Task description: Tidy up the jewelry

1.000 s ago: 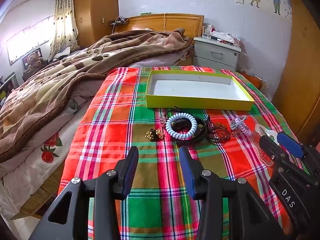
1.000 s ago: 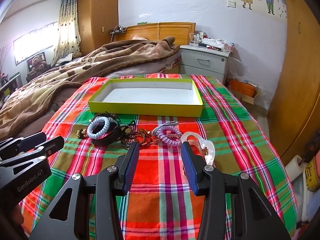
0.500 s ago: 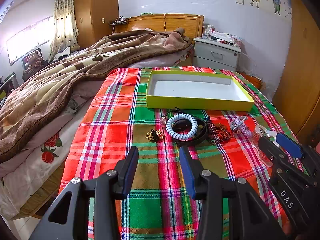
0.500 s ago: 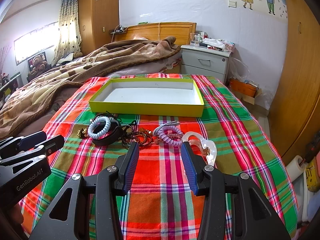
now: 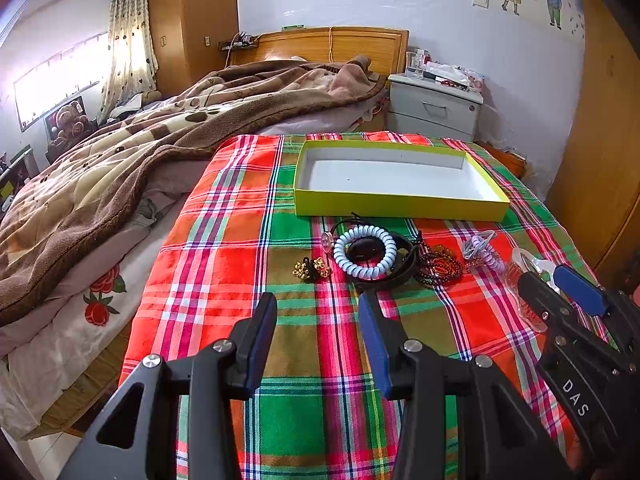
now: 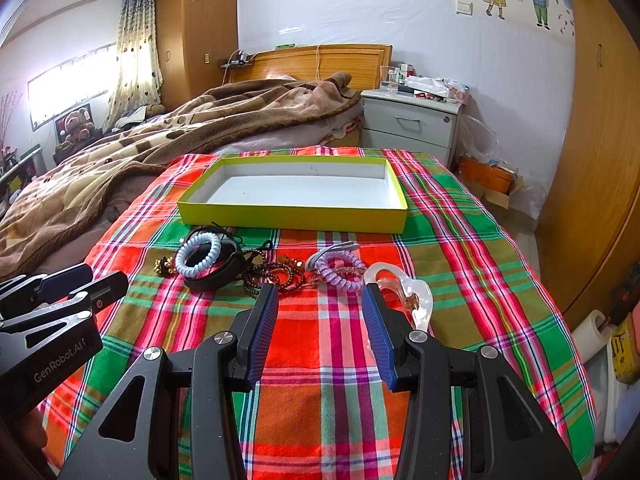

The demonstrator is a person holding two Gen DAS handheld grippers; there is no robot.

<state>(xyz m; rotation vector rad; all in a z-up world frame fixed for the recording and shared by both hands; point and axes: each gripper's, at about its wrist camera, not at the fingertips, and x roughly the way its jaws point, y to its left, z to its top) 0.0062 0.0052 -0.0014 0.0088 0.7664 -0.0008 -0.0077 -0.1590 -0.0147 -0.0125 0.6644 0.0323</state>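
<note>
Plaid cloth, shallow cardboard tray, coiled band, perhaps plastic.

Left gripper: jaws parted wide, nothing between them, blue pads facing each other across the gap. Fingers level, pointing forward. Seen from the right wrist camera it sits low at the left edge, black body, tips aimed forward-right; the gap between its tips is hard to judge from that side angle.

Right gripper: jaws likewise spread, empty, ribbed blue pads showing. In the left wrist view it enters from the right, tips aimed forward-left.
</note>
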